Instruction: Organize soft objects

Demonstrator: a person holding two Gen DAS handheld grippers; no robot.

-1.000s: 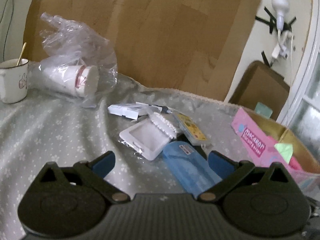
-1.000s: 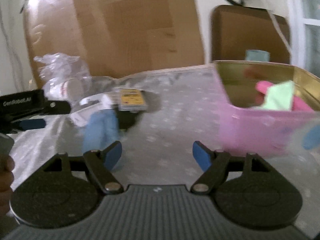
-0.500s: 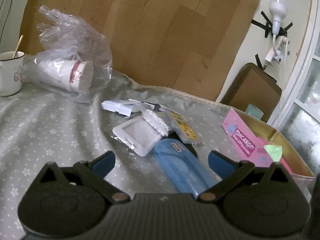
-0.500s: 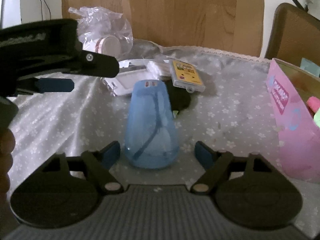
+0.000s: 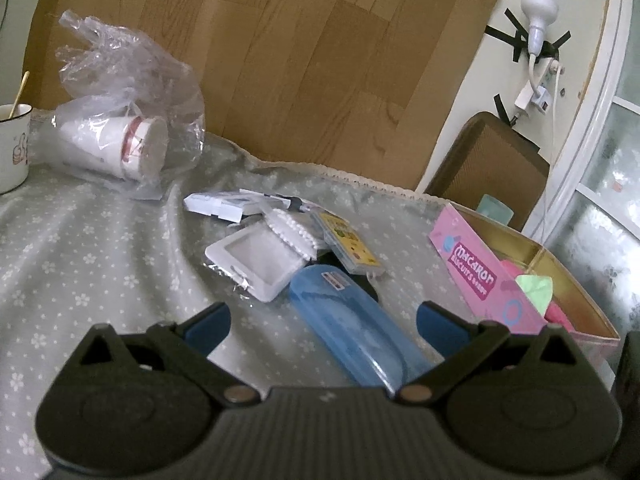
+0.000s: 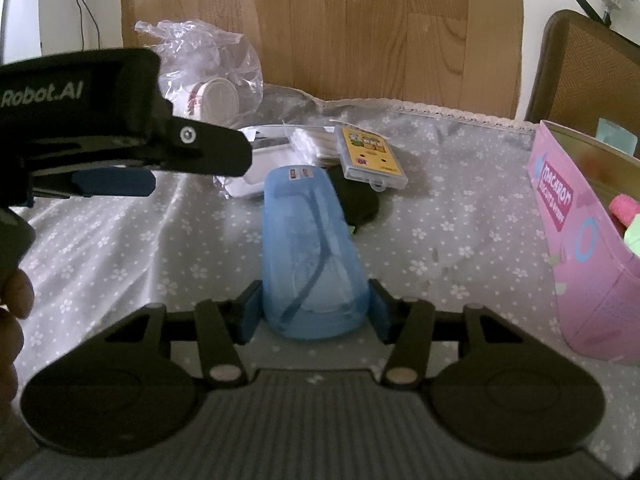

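Note:
A translucent blue case (image 6: 310,256) lies on the flowered tablecloth (image 6: 460,216), its near end between my right gripper's (image 6: 316,314) blue pads (image 6: 251,312). The jaws are closing and both pads touch the case's sides. My left gripper (image 5: 322,322) hovers open over the same blue case (image 5: 348,320) without touching it; in the right wrist view the left gripper (image 6: 192,164) reaches in from the left. A pink Macaron box (image 5: 480,276) at the right holds a pink soft item (image 5: 514,270) and a green one (image 5: 536,286).
Behind the case lie a white flat box (image 5: 256,260), a yellow card case (image 5: 348,246), a black pouch (image 6: 358,200) and white packets (image 5: 218,204). Bagged paper cups (image 5: 120,148) and a mug (image 5: 12,152) stand far left. A brown chair (image 5: 492,168) is beyond the table.
My right gripper swung left from the pink box to the blue case and narrowed its jaws onto the case's near end. The left gripper tilted up slightly and stayed open.

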